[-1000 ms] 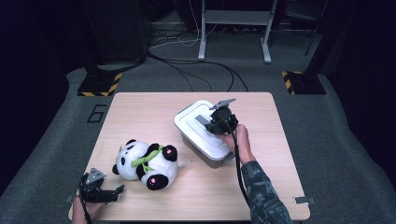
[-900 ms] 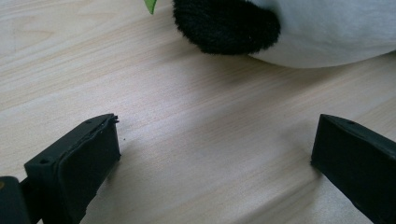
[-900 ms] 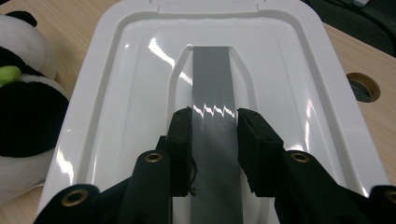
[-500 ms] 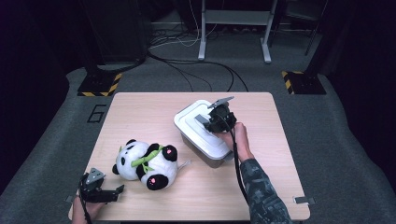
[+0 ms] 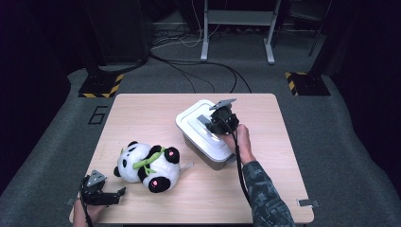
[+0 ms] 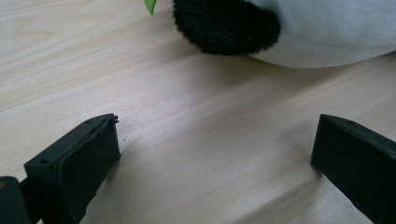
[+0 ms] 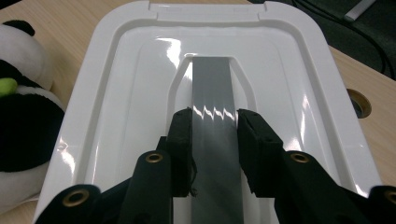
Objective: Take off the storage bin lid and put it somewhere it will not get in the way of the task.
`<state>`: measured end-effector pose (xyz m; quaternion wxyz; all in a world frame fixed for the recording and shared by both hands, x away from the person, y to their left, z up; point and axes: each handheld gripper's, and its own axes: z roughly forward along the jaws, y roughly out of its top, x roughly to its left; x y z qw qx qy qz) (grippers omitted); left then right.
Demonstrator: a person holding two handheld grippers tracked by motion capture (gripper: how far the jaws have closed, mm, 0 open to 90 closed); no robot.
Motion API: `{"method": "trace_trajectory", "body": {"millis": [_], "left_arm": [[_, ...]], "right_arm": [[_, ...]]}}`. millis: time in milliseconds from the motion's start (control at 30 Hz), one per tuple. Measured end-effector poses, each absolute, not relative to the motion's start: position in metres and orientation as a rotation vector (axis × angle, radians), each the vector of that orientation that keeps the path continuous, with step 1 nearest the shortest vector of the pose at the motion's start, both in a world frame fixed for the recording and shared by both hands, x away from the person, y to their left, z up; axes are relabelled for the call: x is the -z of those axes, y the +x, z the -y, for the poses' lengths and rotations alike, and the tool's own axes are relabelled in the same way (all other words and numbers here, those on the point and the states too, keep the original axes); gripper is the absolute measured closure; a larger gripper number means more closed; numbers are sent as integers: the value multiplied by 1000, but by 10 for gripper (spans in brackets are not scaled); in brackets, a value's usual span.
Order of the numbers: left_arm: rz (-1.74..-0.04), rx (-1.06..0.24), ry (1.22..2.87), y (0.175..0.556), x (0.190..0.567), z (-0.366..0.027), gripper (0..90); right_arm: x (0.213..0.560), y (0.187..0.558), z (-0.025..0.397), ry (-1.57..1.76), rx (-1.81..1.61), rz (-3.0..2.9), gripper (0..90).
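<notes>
1. Right gripper view is showing the grey handle (image 7: 212, 121) of a white lid (image 7: 116, 93), with the right gripper (image 7: 214, 128) clamped on it, one black jaw pressing each long side of the strip.
2. The lid is sitting flat on a storage box (image 5: 213, 158), which is resting on the right-centre of the tabletop (image 5: 142, 109), set at an angle to its edges. In the high view the right gripper (image 5: 218, 124) is coming down onto the box from above, the person's right hand (image 5: 240, 139) behind it.
3. A panda plush (image 5: 149, 163) is lying on its side just left of the box, close to it but apparently not touching.
4. The left gripper (image 5: 106, 195) is resting low at the near left corner of the tabletop, its jaws standing wide apart with nothing between them; the left gripper view is showing bare wood there and a black paw of the panda plush (image 6: 226, 25) ahead.
5. Judged risks: the handle looks smooth and narrow, so the jaws may be slipping off if the pull comes at a slant. If the lid is latched or tight, the whole box could be lifting with it, then dropping or nudging the plush, since nothing is steadying the box.
</notes>
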<state>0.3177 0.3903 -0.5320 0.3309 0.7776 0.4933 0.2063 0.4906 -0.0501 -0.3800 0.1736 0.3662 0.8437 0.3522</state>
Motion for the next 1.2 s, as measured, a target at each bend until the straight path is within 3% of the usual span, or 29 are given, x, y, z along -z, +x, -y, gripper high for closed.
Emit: {"method": "trace_trajectory", "body": {"millis": [667,1200], "left_arm": [[-1290,-539,2032,318,532,-390,4],[-1291,-539,2033,318,532,-390,4]], "right_arm": [[336,474,88,1142,-1052,-2242,670],[330,462,149,1290,-1012,-2102,670]]}}
